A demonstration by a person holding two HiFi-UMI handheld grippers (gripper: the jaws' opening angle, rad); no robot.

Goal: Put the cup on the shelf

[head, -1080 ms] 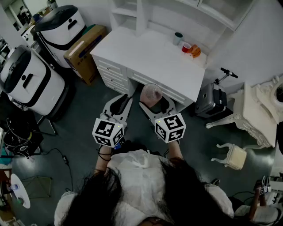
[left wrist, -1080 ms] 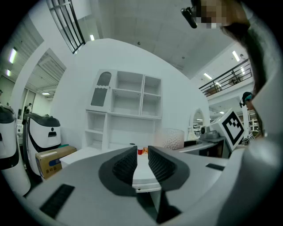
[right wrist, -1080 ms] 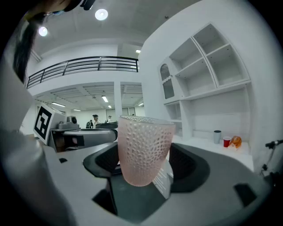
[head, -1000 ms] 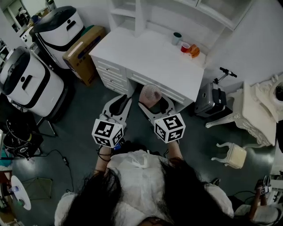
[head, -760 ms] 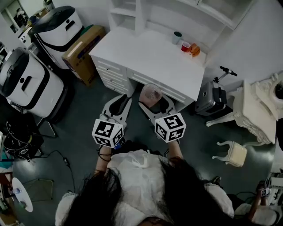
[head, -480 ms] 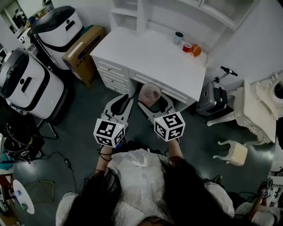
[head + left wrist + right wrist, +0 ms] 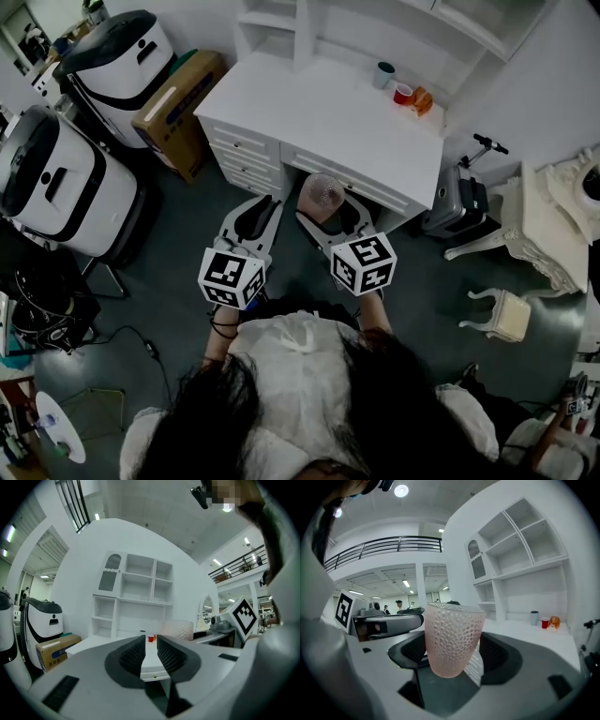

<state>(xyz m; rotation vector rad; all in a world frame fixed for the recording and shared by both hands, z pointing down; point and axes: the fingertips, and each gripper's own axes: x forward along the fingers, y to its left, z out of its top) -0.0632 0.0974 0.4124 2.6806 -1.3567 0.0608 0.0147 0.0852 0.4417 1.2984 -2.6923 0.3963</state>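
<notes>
Desk and shelf wait ahead — your right gripper pinches the cup upright for carrying; left gripper rides pressed together, empty.

Head view: it is looking dim and grey overall; the dark floor is swallowing detail, while the white desk is standing out as the brightest patch.
Light sources: a ceiling strip lamp is glowing in the left gripper view, and a round lamp is flaring overhead in the right gripper view.
Shadows: they are falling soft and diffuse.
Distortion: both gripper views are bending straight lines; the shelf is bowing, and black corners are closing round each picture.
Focus: the cup is showing sharp, light passing through its dimpled wall; the near body of the left gripper is blurring toward the bottom edge.
</notes>
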